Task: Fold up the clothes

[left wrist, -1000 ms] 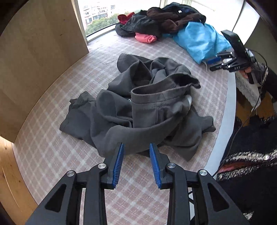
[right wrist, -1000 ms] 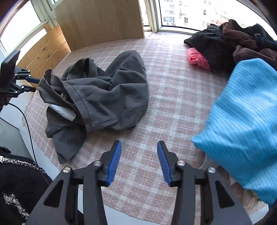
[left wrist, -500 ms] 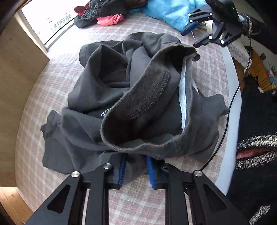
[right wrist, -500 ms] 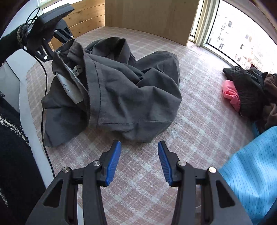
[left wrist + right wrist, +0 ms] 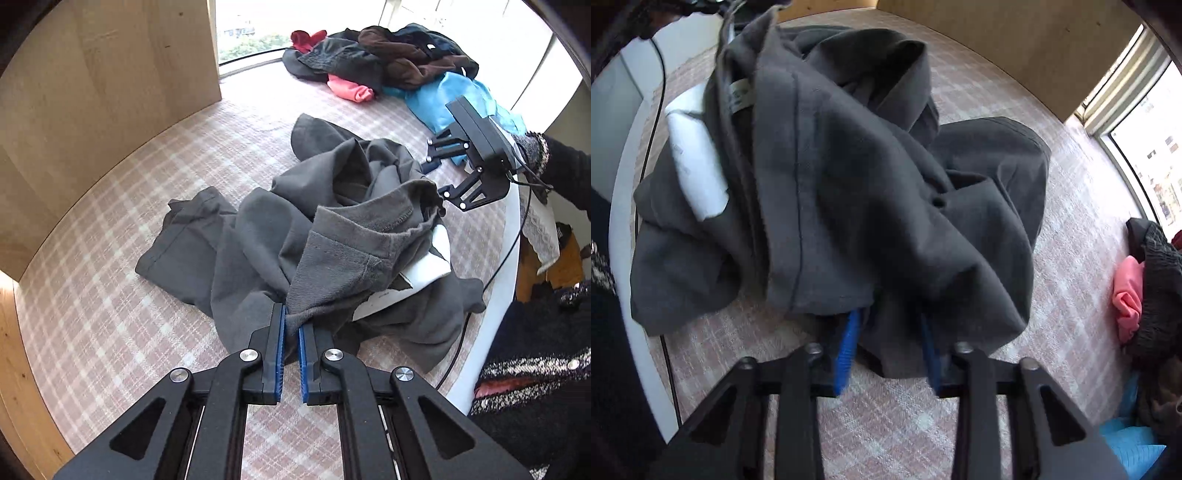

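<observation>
One crumpled gray garment point(image 5: 332, 236) lies in the middle of the checked table point(image 5: 110, 332), the left gripper point(image 5: 291, 332) has its fingers pinched shut on the garment's edge, the right gripper point(image 5: 890, 347) has its fingers open around a fold, and one pile of clothes point(image 5: 388, 59) sits by the window

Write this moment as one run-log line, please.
left gripper: shut on grey garment | right gripper: open, straddling its edge | fold: not begun
</observation>
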Tool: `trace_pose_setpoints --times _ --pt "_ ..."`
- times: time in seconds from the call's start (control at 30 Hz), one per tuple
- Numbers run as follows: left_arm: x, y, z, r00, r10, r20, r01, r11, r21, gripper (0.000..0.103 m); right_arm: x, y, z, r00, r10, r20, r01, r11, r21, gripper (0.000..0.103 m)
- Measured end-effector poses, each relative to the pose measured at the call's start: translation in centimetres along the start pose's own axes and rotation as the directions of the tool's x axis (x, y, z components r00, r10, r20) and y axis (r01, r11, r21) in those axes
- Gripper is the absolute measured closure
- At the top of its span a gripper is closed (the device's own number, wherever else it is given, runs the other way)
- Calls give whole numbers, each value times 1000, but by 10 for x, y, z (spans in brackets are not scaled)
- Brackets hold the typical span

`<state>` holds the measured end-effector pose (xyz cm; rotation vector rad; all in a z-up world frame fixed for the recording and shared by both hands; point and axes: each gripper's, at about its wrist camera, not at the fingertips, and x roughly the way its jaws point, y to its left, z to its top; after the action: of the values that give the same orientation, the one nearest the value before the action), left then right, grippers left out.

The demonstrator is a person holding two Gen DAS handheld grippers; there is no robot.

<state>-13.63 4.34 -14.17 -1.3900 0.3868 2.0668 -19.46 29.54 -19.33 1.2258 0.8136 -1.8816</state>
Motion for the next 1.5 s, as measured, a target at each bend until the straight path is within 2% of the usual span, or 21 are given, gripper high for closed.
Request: trace_pose_setpoints --times 0.1,0.2,0.27,0.3,0.37,0.47,0.53,0.57,0.6,0.63,0.67,0.7,0.8,0.9,0.97,1.0,1.1,1.2,1.3,1.4,1.5 --pt "-26 2 8 994 73 85 -69 997 -42 99 -45 -20 17 990 -72 122 62 995 81 100" --pt "-76 9 27 965 165 204 -148 984 -97 99 -120 -48 37 947 -173 270 125 974 186 100" --pt "-109 14 39 933 227 278 -195 971 -138 99 -178 -67 51 901 -238 363 150 956 253 100" --pt "-127 16 45 913 259 314 -219 963 -157 99 -207 -71 58 870 -273 411 164 946 281 100" --pt "-175 15 60 862 325 390 -280 945 -170 99 -267 -76 71 797 -345 497 199 925 323 102" --pt "-250 7 80 786 389 480 -352 921 -170 99 -350 -73 89 686 -440 579 293 896 333 102" --pt "-290 -5 89 743 422 519 -412 900 -143 99 -383 -73 97 702 -391 595 243 917 315 101" --pt "-303 -10 91 727 444 524 -444 886 -134 99 -387 -73 99 735 -345 584 198 933 301 100" --pt "-311 -16 87 715 457 529 -465 876 -130 99 -382 -72 99 754 -323 572 176 938 298 94" --pt "-319 -21 82 706 467 532 -480 868 -126 99 -373 -65 96 762 -312 567 172 942 287 75" --pt "-321 -25 71 710 461 533 -473 872 -124 99 -357 -56 91 777 -287 561 165 951 260 63" --pt "-321 -28 58 716 453 531 -464 877 -123 99 -336 -45 88 801 -249 544 148 963 223 43" --pt "-297 -30 0 766 429 478 -404 901 -160 99 -253 -12 84 890 -108 444 51 989 139 41" --pt "-242 -22 -76 850 391 353 -291 907 -306 99 -173 20 95 948 23 319 -45 997 63 41" --pt "-202 -21 -128 897 364 252 -246 883 -400 99 -125 41 111 969 87 232 -87 996 -8 41" --pt "-182 -23 -153 914 353 200 -237 864 -444 99 -105 52 121 975 105 194 -96 994 -55 41" --pt "-139 -30 -222 947 309 90 -201 787 -582 99 -63 81 164 982 124 145 -91 973 -214 41" --pt "-127 -33 -268 949 305 81 -167 703 -691 99 -26 104 215 982 158 107 -112 931 -346 41" --pt "-132 -38 -288 936 339 97 -158 648 -745 99 12 134 264 986 154 60 -107 872 -478 41" --pt "-134 -35 -291 928 356 111 -146 620 -771 99 56 157 301 985 171 -22 -153 811 -565 41" --pt "-125 -29 -291 929 359 90 -156 600 -784 99 95 173 324 976 191 -108 -216 750 -625 41"
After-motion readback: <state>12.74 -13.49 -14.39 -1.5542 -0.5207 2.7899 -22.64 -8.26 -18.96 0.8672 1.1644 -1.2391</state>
